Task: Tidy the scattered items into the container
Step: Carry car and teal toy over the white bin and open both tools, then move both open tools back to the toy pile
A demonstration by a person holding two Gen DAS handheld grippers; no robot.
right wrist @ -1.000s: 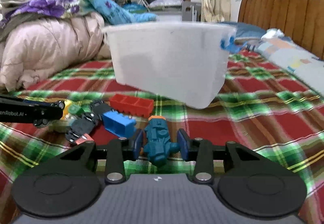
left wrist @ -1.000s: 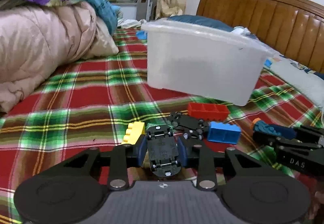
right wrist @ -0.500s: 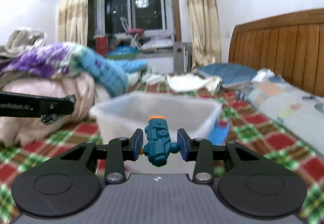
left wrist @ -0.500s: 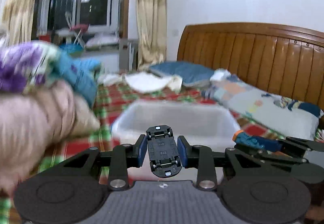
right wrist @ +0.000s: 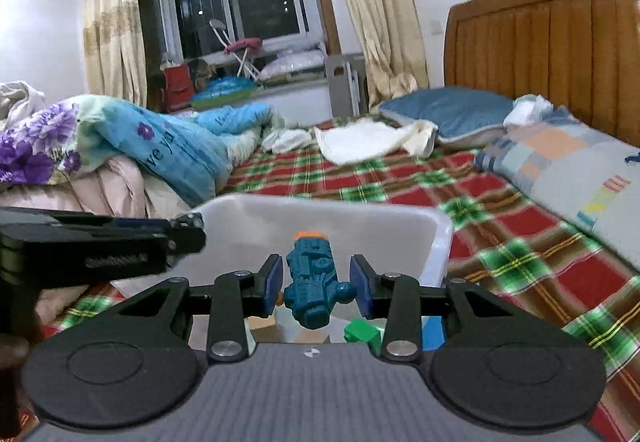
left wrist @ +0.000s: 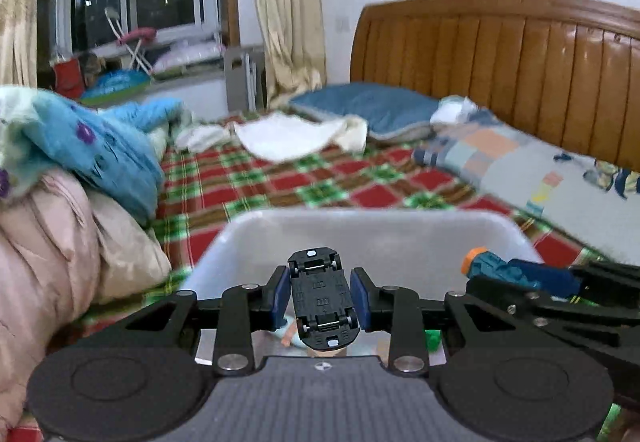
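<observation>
My left gripper (left wrist: pixel 321 298) is shut on a black toy car (left wrist: pixel 322 296), held belly-up over the open white plastic bin (left wrist: pixel 360 220). My right gripper (right wrist: pixel 316 284) holds a teal toy blaster (right wrist: pixel 314 282) with an orange tip over the same bin (right wrist: pixel 320 208); its pads touch the toy's left side and its right-hand knob. The right gripper and blaster (left wrist: pixel 516 274) show at the right of the left wrist view. The left gripper's body (right wrist: pixel 100 246) shows at the left of the right wrist view. A green brick (right wrist: pixel 362 332) and other small toys lie inside the bin.
The bin sits on a red and green plaid bedspread (right wrist: pixel 500 210). Piled quilts (left wrist: pixel 60 202) lie to the left. Pillows (right wrist: pixel 560 158) and a wooden headboard (right wrist: pixel 560 54) are to the right. A white cloth (right wrist: pixel 360 140) lies beyond the bin.
Both grippers have risen from the bedspread with their toys and moved forward. They now hang over the bin's opening. The loose bricks on the bed are out of view.
</observation>
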